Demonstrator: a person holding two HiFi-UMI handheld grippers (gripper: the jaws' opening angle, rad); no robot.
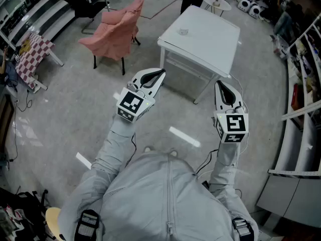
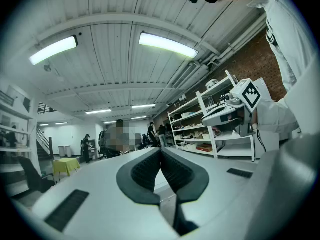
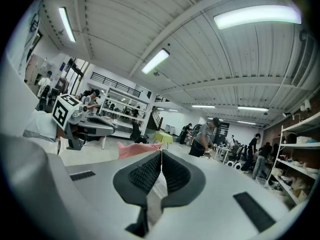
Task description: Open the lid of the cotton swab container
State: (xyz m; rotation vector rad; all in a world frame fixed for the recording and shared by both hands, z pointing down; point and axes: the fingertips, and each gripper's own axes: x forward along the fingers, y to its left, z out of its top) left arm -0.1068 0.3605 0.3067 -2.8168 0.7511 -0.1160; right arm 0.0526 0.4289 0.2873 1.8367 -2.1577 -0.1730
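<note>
The person is holding both tongs out in mid-air, short of the white table (image 1: 215, 41). The left gripper (image 1: 161, 73) is keeping its jaws pressed together on nothing, and the right gripper (image 1: 219, 84) is doing likewise. The small container (image 1: 183, 32) is sitting near the table's left edge, well apart from both.

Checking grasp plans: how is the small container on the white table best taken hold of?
Probably its sides, from above: the container stands alone on the table, nothing crowding it. Lid and shape are too small to tell. Left tool and right tool are shut, empty.
</note>
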